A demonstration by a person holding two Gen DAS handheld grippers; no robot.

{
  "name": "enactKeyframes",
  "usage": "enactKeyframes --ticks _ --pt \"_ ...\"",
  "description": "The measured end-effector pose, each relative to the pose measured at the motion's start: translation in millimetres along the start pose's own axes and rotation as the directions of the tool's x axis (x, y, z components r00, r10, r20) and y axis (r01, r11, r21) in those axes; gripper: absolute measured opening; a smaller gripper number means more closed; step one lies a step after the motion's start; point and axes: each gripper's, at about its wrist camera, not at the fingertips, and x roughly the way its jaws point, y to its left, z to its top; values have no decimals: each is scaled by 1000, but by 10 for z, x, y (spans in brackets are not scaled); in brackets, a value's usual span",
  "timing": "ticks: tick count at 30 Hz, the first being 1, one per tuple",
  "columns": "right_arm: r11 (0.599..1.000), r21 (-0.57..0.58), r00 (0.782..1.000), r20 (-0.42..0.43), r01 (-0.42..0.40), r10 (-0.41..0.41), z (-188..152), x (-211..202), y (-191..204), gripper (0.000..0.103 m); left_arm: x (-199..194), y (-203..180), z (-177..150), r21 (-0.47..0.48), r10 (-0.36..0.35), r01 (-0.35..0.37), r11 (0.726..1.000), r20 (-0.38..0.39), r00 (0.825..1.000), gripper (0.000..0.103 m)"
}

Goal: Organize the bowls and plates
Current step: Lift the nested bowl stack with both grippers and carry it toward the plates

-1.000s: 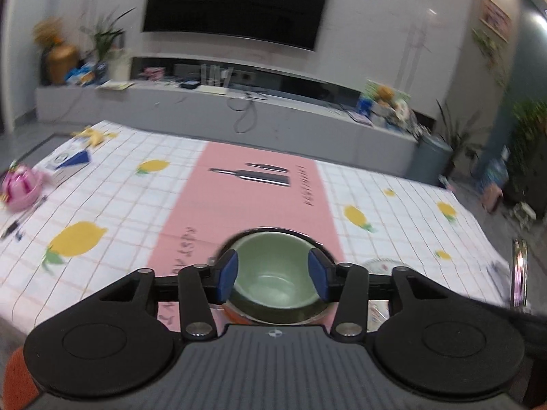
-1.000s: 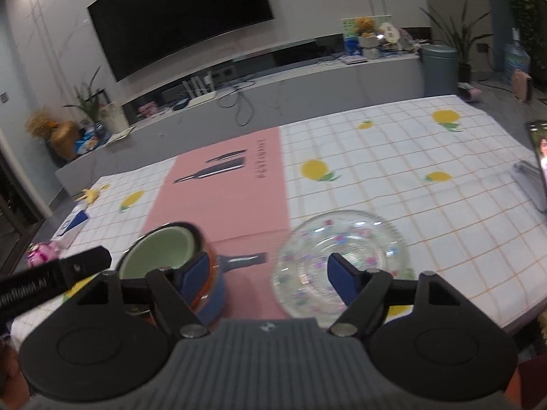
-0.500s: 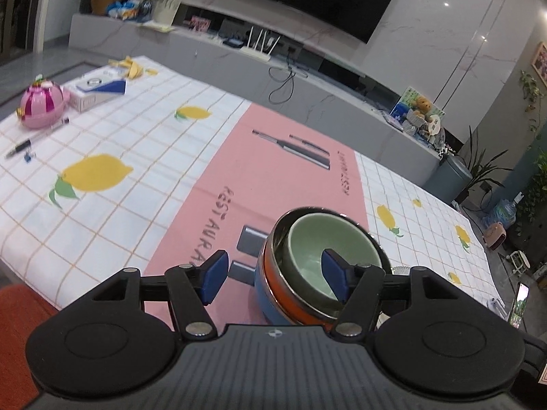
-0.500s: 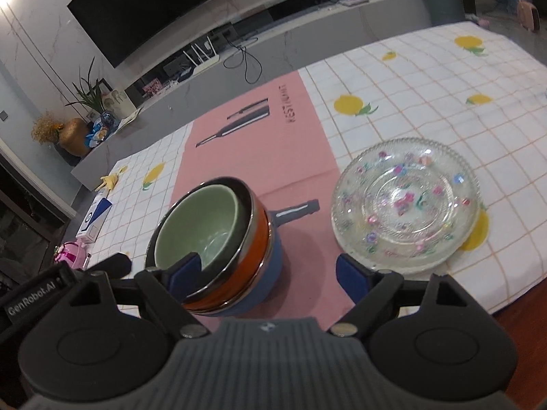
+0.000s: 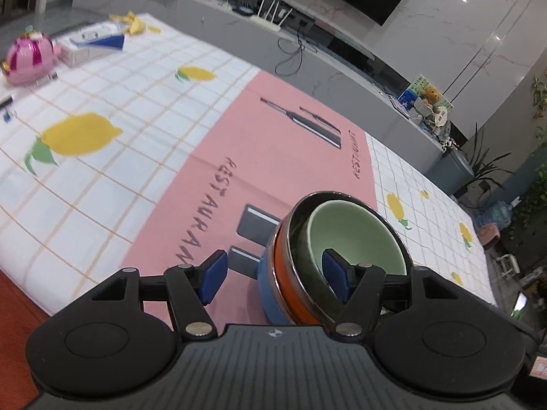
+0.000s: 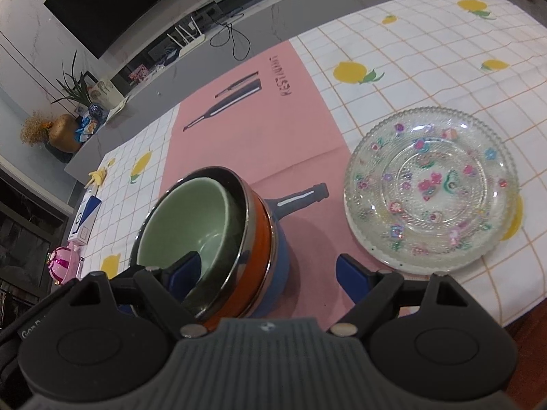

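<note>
A pale green bowl (image 5: 355,232) (image 6: 184,218) is nested in a steel-rimmed orange bowl (image 5: 283,266) (image 6: 259,235), which sits in a blue bowl (image 5: 266,287) (image 6: 282,263) on the pink strip of the tablecloth. My left gripper (image 5: 275,275) is open and straddles the stack's left wall, one pad inside the green bowl and one outside. My right gripper (image 6: 268,275) is open over the right wall in the same way. No pad presses on anything. A clear glass plate (image 6: 430,188) with coloured flowers lies to the right of the stack.
The lemon-print tablecloth (image 5: 102,102) runs to the near table edge just below both grippers. At the far left lie a pink toy (image 5: 29,56), a blue-and-white box (image 5: 92,42) and a pen (image 5: 7,100). A phone (image 5: 518,302) stands at the right edge.
Both grippers came down and closer to the bowl stack and their jaws widened. Each now has its inner pad inside the green bowl.
</note>
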Motion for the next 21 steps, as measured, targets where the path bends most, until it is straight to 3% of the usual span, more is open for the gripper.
enactKeyframes --ticks 11,18,21 --pt "986 152 992 -97 -70 86 86 311 -199 83 298 157 38 -148 -126 114 982 -80 989 74" --pt "978 184 987 -108 -95 116 97 374 -232 80 415 160 42 -165 -141 122 979 -106 984 72" --pt "975 193 985 -113 -108 131 107 387 -232 75 445 172 38 -171 -134 113 979 -119 984 65"
